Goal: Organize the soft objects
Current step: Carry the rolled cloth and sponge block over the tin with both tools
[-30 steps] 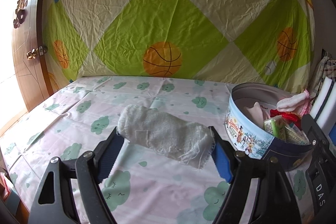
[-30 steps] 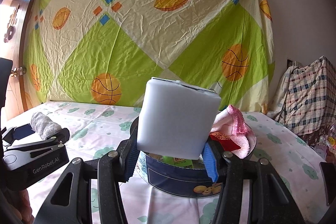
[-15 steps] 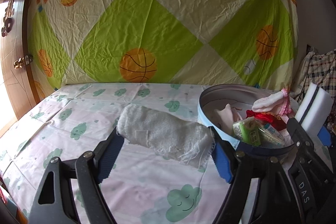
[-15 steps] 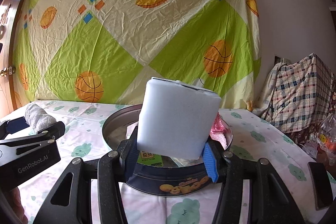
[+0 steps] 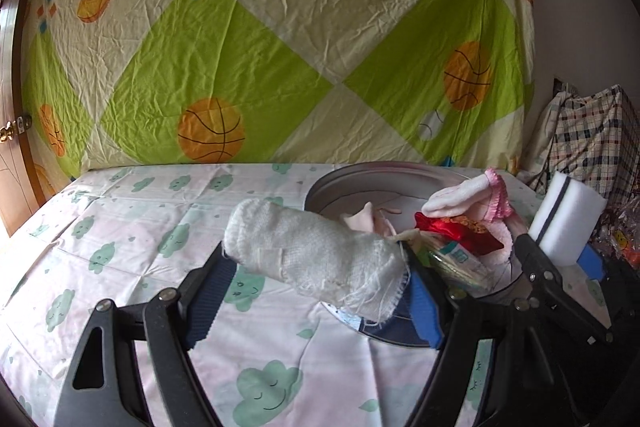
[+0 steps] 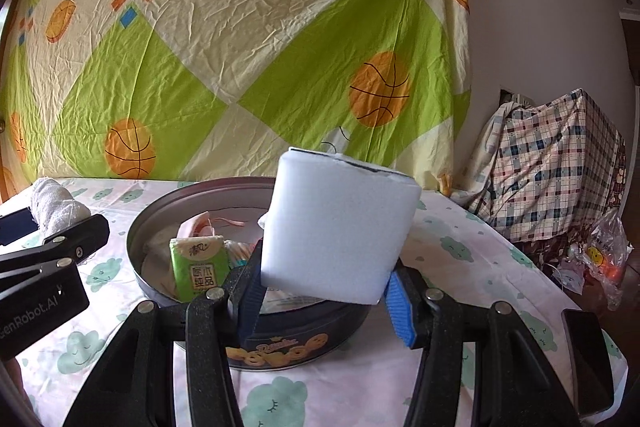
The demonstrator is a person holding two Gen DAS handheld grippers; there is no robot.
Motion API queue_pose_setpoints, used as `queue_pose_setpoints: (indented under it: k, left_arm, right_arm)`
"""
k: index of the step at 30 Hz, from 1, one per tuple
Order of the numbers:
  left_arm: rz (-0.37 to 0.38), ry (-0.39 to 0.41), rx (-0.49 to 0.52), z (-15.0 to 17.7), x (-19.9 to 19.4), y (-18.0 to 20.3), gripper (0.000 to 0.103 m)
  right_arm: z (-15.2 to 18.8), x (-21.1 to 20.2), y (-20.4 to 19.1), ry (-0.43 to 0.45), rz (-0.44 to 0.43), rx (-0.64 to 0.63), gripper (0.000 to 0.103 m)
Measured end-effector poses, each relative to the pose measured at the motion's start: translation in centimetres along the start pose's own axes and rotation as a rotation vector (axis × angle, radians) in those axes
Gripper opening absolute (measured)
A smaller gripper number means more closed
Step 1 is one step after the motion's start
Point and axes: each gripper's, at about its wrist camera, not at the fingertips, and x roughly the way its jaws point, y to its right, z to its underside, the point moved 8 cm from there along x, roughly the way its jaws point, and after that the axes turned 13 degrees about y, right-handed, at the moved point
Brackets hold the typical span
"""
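- The left gripper (image 5: 316, 291) was held level above the cloud-print sheet (image 5: 132, 227), pointing toward the hanging basketball cloth (image 5: 256, 51).
- Its jaws were clamped on one rolled white gauze cloth (image 5: 316, 255), lying crosswise between the blue pads (image 5: 424, 311), one end against each pad.
- The roll's frayed right end hung over the near-left rim of the round tin (image 5: 340, 183), and the rest of it sat above the sheet just left of the tin.
- The right gripper (image 6: 324, 291) was level too, stationed over the near edge of that same tin (image 6: 288, 347).
- Its jaws were squeezed on one white sponge block (image 6: 340, 227), standing upright between the pads and rising well above them, with a dark stripe along its top.
- One tin only, navy-sided, its lid off.
- Inside it: one green tissue pack (image 6: 200, 265) upright near the left wall, one pale pink cloth (image 6: 204, 223) behind it, one red pouch (image 5: 456, 235) and one pink-trimmed sock (image 5: 468, 197) piled on the right side.
- From the left wrist view, the sponge (image 5: 568, 215) showed to the right of the tin, so both held things flanked it.
- A plaid-covered heap (image 6: 552, 163) sat at the far right, against the wall.
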Motion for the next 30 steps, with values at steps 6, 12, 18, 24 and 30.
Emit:
queue_pose_setpoints:
  k: [6,12,18,24,30]
  left_arm:
    - [0.026,-0.004,0.004,-0.1,0.5,1.8,0.079]
    - [0.040,0.004,0.011,-0.7,1.2,3.1,0.079]
    - [0.041,0.006,0.007,-1.3,2.2,3.7,0.079]
    - [0.041,-0.002,-0.011,-1.6,3.3,3.8,0.079]
    - [0.044,-0.004,-0.018,-2.0,4.3,3.9,0.079]
  right_arm:
    - [0.0,1.1,1.3,-0.023,0.012,-0.014,0.056]
    - [-0.1,2.9,2.2,-0.068,0.013,-0.004,0.056]
    - [-0.8,4.5,2.3,-0.085,0.015,-0.023,0.056]
    - [-1.4,5.7,2.2,-0.091,0.008,-0.035,0.056]
    - [-1.6,7.2,1.7,-0.102,0.003,-0.054,0.056]
